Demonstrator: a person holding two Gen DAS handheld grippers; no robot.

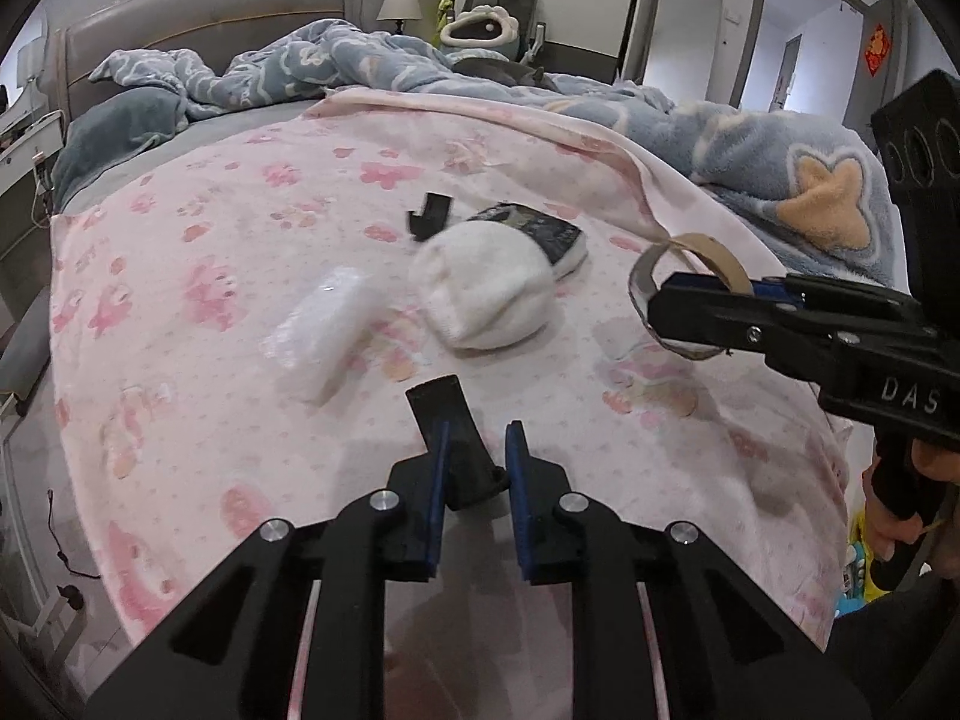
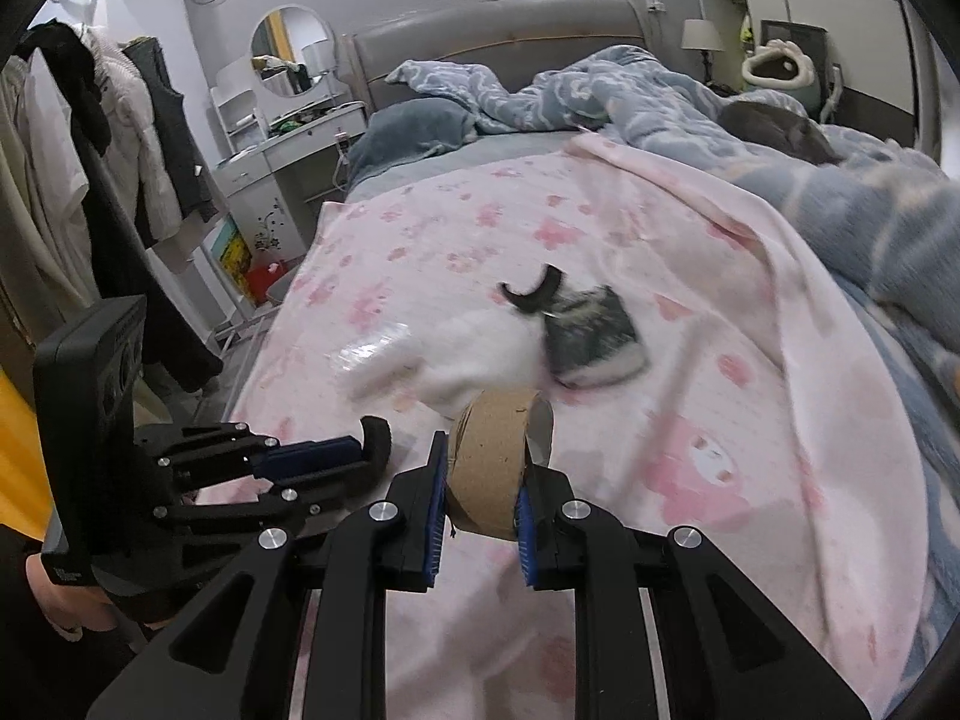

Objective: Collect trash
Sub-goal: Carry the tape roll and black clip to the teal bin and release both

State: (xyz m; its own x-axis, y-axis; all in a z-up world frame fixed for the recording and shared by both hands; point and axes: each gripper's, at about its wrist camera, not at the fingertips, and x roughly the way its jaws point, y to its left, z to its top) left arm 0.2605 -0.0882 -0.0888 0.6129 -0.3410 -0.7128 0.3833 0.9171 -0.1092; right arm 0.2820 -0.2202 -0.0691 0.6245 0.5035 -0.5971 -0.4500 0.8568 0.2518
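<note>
A grey padded headboard [image 2: 510, 24] stands at 12 o'clock against a pale wall. A round mirror [image 2: 292, 51] hangs at 11 o'clock above a white dressing table [image 2: 288, 150], with clothes on a rack [image 2: 90, 120] at 9 o'clock. A bedside lamp [image 1: 398, 6] sits at 12 o'clock; an open doorway [image 1: 798, 48] shows at 2 o'clock.

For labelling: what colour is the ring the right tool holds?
Brown cardboard ring, clearest in the right wrist view.
</note>
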